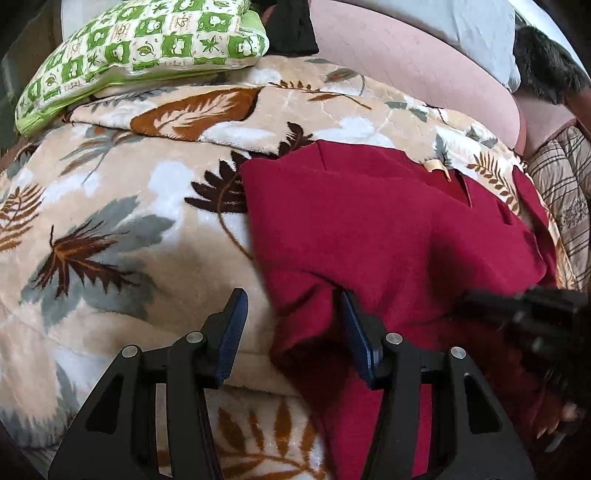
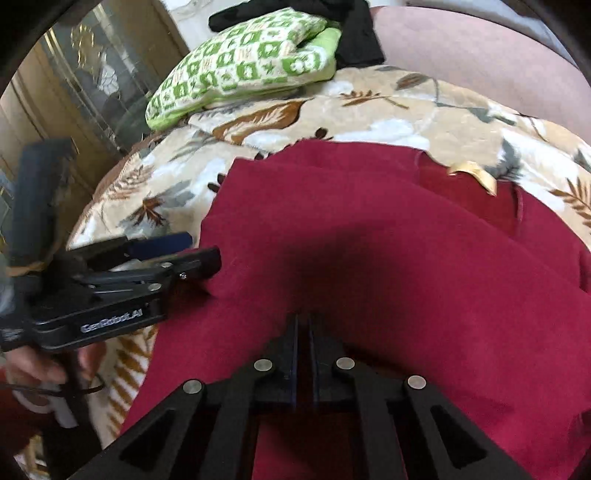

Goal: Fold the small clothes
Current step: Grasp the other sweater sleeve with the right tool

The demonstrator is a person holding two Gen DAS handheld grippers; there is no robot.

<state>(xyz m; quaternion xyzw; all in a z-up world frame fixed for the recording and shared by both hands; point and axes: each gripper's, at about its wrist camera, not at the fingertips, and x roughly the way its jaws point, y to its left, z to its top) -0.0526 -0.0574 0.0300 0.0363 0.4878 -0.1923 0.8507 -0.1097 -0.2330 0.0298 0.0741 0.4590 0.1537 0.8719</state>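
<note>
Left gripper (image 1: pixel 291 321) has its jaws spread wide apart, blue pads facing each other; the left finger sits over the blanket, the right finger (image 1: pixel 356 332) sits against the left edge of the red garment (image 1: pixel 388 229), with a fold of red cloth bunched just beside it. Nothing clamped between the jaws. From the right wrist view the same left gripper (image 2: pixel 199 254) shows at the left side, blurred, its tips at the garment's left edge, a hand (image 2: pixel 44 365) holding its handle below. Right gripper (image 2: pixel 303 328) has its jaws pressed together with red cloth all around the tips; cloth looks pinched between them, a dark shadow on the fabric right ahead. In the left wrist view the right gripper (image 1: pixel 532 310) is a dark blurred shape at the right edge, over the red cloth. The red garment lies spread on a leaf-print blanket (image 1: pixel 110 229), covering its right and near part, lower edge hanging toward the cameras. A small yellow tag (image 1: pixel 437 168) shows at the garment's far edge. Beyond, a green-and-white checked pillow (image 1: pixel 147 48) rests on the blanket's far left, a black cloth (image 1: pixel 291 29) just beside it on the right. A pink cushion (image 1: pixel 406 62) runs behind the blanket. A plaid quilt (image 1: pixel 565 199) sits at far right.
</note>
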